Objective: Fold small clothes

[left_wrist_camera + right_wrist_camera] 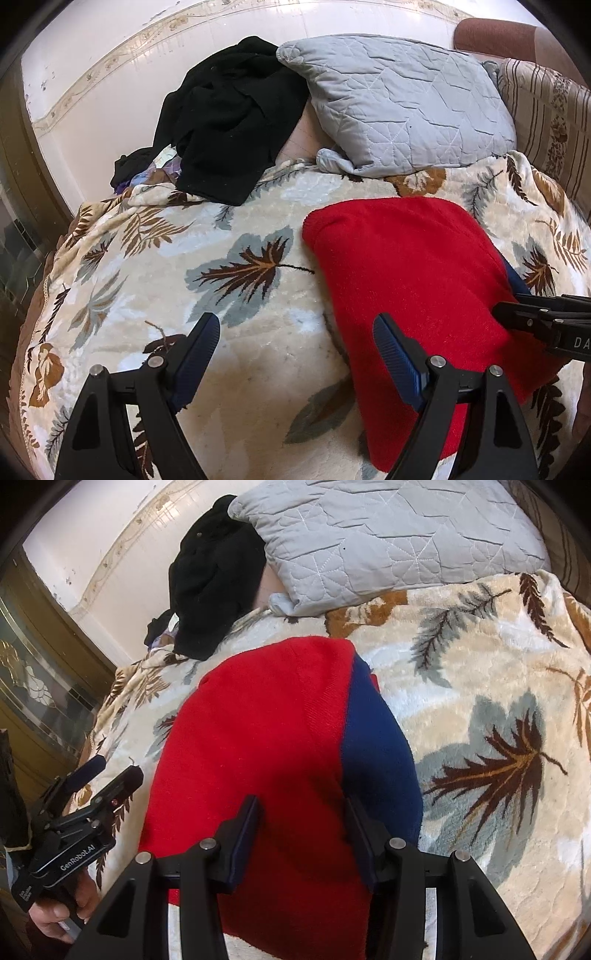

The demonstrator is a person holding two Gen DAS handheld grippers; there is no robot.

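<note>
On the leaf-print blanket [258, 387] a folded red garment [417, 280] with a blue panel [373, 738] lies just below the grey pillow [402, 99]. Left of that pillow sits a black clothes heap [229, 122]. Beside the garment's left edge, the left gripper [295, 332] hangs wide open, holding nothing. Over the garment's near end, the right gripper [301, 819] stands half open; whether its pads pinch cloth I cannot tell.

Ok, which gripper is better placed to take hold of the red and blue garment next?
Probably the right gripper: its half-open jaws straddle the red and blue garment near its near edge. The left gripper stands wide open mostly over the leaf-print blanket, only one finger above the red cloth.
</note>
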